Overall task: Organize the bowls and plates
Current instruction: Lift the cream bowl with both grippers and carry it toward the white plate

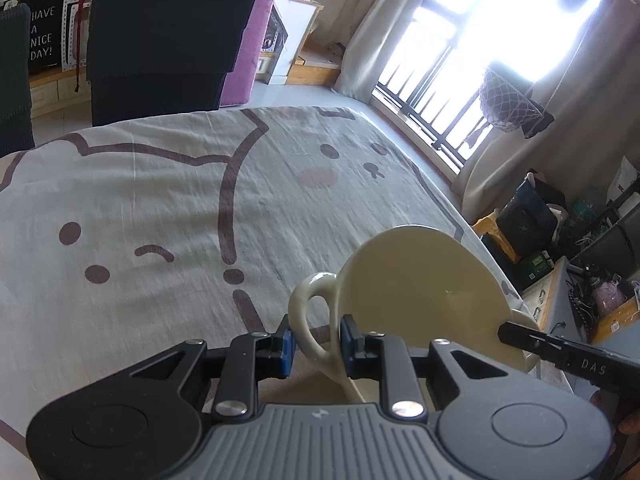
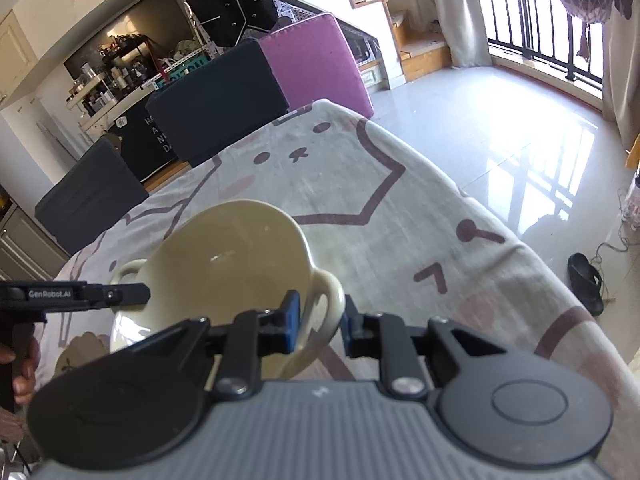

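A cream bowl (image 1: 420, 280) with a loop handle on each side hangs tilted over the cat-print tablecloth (image 1: 160, 200). My left gripper (image 1: 318, 340) is shut on the bowl's left handle (image 1: 312, 292), blue pads pressed on either side of the loop. My right gripper (image 2: 320, 320) is shut on the bowl's right handle (image 2: 332, 292). From the right wrist view I look into the bowl (image 2: 228, 256), with one of the left gripper's black fingers (image 2: 120, 294) at its far handle. A pale glossy rim (image 2: 120, 332) shows under the bowl; I cannot tell what it is.
Two dark chairs (image 1: 168, 40) and a purple one (image 2: 316, 60) stand along the table's far side. The table's right edge (image 2: 520, 248) drops to a shiny floor with a black slipper (image 2: 586, 280). Cluttered shelves and boxes (image 1: 560, 248) lie beyond the right edge in the left wrist view.
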A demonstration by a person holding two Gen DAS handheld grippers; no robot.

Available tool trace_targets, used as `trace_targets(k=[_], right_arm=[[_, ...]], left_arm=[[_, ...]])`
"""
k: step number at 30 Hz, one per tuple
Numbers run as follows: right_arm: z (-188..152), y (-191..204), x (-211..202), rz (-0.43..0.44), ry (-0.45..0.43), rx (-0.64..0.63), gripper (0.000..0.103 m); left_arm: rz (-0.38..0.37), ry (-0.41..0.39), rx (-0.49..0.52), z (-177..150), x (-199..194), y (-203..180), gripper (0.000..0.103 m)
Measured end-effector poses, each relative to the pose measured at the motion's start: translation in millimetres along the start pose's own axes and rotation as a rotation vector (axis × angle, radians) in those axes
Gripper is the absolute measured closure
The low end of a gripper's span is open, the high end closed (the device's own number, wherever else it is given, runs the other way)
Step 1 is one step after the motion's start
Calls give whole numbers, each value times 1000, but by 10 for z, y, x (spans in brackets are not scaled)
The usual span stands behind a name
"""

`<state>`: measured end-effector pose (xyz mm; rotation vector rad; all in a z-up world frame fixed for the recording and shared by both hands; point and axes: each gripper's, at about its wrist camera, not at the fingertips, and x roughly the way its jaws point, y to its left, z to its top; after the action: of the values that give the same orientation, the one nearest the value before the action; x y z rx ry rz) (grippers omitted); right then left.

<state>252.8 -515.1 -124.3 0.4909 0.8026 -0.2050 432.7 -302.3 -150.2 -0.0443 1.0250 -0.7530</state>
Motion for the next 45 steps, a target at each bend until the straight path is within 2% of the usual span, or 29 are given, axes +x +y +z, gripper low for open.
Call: trace_targets(k=[9, 15, 21, 35, 45], right_arm=[[42, 46, -113, 1, -33, 0, 79], [107, 186, -421, 18, -66, -22, 79], [62, 400, -844, 54, -80, -41, 79], [-379, 986, -1604, 124, -37, -127, 79], [-882, 1367, -1793, 192, 24, -165, 79]], left_arm=[[14, -51, -22, 16, -219, -98, 78], [26, -97, -28, -55, -696, -241, 78], [47, -138, -37, -272, -1312, -369, 78], [82, -211, -114, -1216, -2654, -307, 78], [133, -265, -187, -2067, -3370, 12, 78]])
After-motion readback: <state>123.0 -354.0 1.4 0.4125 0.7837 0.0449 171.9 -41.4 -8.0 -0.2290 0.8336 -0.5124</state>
